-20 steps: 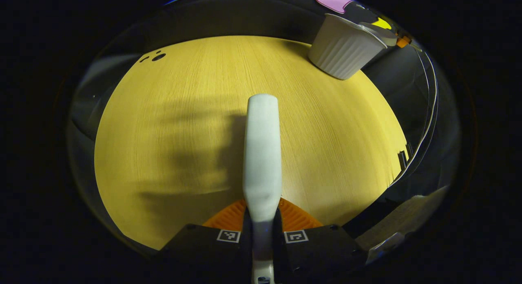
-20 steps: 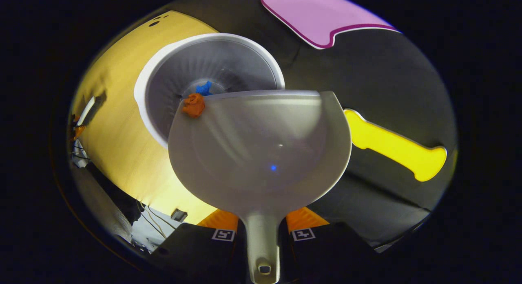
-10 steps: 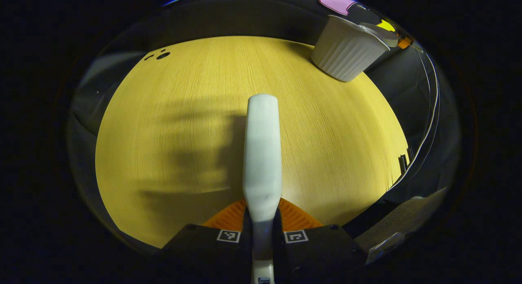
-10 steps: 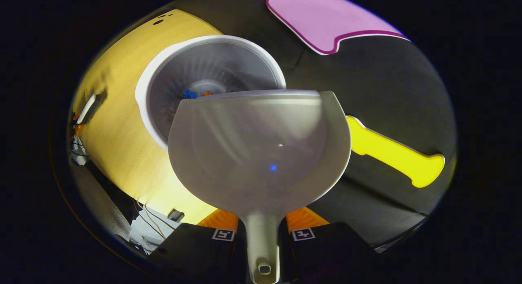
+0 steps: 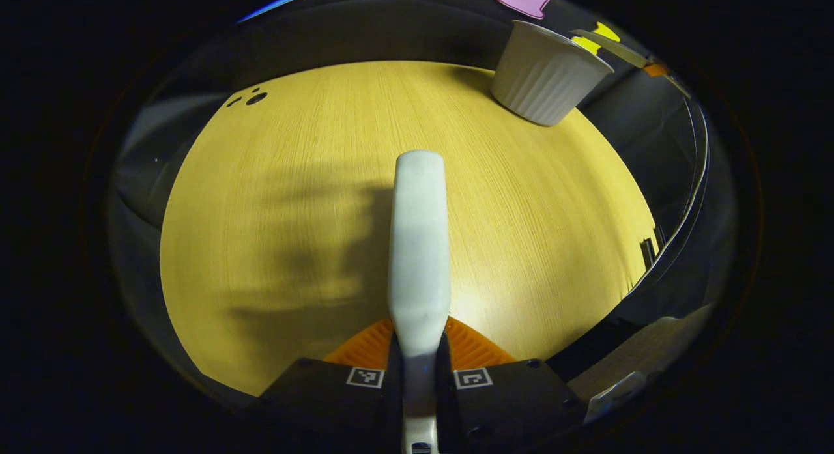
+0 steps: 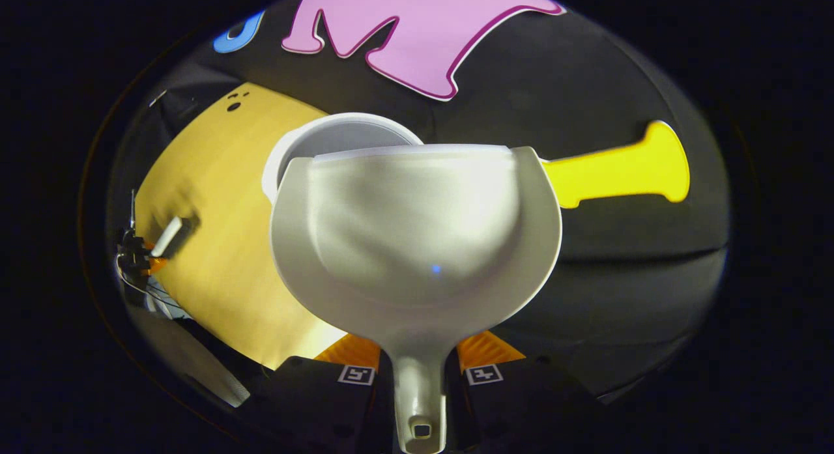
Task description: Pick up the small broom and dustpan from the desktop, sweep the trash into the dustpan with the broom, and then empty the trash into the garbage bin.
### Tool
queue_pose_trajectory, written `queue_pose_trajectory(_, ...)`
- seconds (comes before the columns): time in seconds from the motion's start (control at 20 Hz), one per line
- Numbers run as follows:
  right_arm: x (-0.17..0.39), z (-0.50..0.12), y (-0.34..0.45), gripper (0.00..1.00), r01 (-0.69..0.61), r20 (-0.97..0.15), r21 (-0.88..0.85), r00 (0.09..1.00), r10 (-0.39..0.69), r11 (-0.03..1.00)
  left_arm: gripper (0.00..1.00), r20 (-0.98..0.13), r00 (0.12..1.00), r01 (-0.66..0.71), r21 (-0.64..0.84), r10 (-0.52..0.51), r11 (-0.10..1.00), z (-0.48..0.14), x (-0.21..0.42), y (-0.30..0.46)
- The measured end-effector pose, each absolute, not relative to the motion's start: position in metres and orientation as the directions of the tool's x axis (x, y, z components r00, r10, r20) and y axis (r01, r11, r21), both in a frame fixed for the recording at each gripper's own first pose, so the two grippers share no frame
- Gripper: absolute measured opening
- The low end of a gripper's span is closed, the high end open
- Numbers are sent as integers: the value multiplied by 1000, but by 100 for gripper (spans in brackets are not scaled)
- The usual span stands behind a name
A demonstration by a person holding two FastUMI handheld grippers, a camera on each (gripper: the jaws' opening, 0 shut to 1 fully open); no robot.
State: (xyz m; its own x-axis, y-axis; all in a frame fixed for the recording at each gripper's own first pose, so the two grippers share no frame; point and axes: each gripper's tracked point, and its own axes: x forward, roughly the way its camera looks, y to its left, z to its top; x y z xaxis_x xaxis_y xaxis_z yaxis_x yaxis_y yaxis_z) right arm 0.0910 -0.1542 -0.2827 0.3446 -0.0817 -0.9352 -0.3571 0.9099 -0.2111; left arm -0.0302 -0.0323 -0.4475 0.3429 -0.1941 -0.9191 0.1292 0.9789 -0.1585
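Emptying looks finished; the right hand-held gripper grips the bare dustpan by the bin; the left hand-held gripper clamps the broom; next, set both on the counter.

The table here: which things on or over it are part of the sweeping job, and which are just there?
Part of the job:
- broom, in the left gripper
- dustpan, in the right gripper
- bin

Just there:
- table
- cables at the table's edge
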Motion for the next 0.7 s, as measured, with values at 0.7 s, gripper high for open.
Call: queue_pose_trajectory(0.7,-69,-342,-48,39,-357,-930,2,342,133,934,24,-932,350,174,-32,-93,984,-449,-29,-21)
